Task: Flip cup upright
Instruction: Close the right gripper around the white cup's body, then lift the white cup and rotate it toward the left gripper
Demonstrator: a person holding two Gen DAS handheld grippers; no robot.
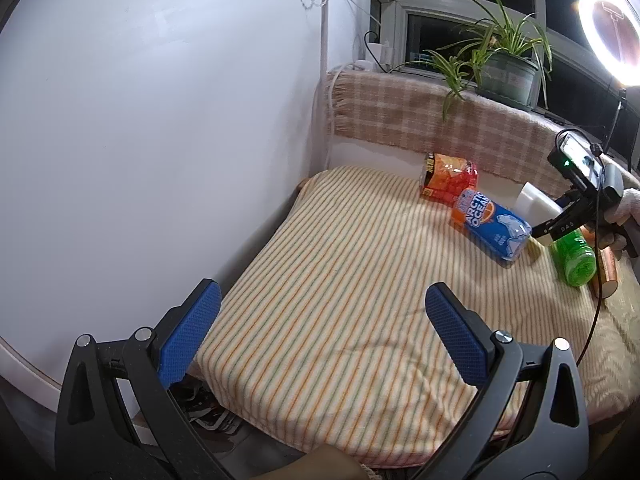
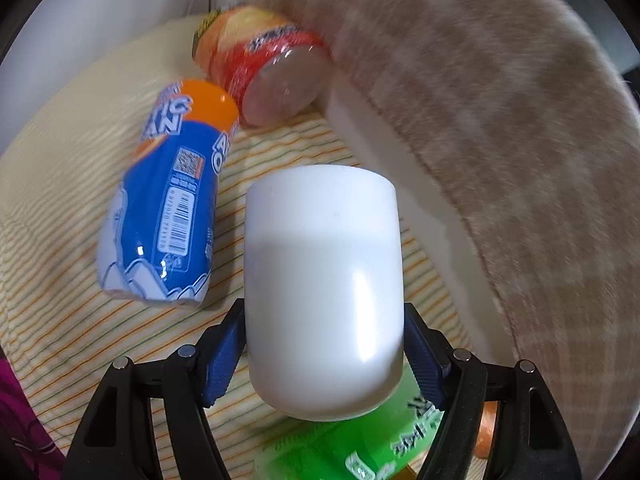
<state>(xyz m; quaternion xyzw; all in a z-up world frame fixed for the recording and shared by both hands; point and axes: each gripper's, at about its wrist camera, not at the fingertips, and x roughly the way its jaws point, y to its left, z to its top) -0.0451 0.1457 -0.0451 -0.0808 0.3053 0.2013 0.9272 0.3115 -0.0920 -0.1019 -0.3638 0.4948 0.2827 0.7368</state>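
- Bedding came first: a striped blanket (image 1: 340,280) covered the surface as a soft work area, with a white wall on the left and a plaid throw (image 1: 440,120) draped over the ledge along the far side.
- A potted spider plant (image 1: 500,64) stood on the far sill, and a ring light (image 1: 610,34) glowed at far right, probably set there to light the work.
- The left gripper (image 1: 320,320) hovered over the near edge of the blanket, its blue pads spread wide with nothing between them; it looked parked clear of the action.
- The right gripper (image 2: 324,360) had its two pads pressed against opposite sides of the white cup (image 2: 324,292). Gripping across the body seemed meant to let a wrist roll turn the cup.
- That cup sat at the far right of the blanket, between the plaid throw and the bottles. A rounded closed end faced the camera, so I judged it not yet upright; whether it was lifted clear of the blanket could not be told.
- A blue Arctic Ocean bottle (image 2: 168,216) lay on its side just left of the cup, near enough to be knocked.
- A red snack jar (image 2: 264,72) lay beyond it, against the throw.
- A green bottle (image 2: 360,440) lay nearest, partly under the cup.
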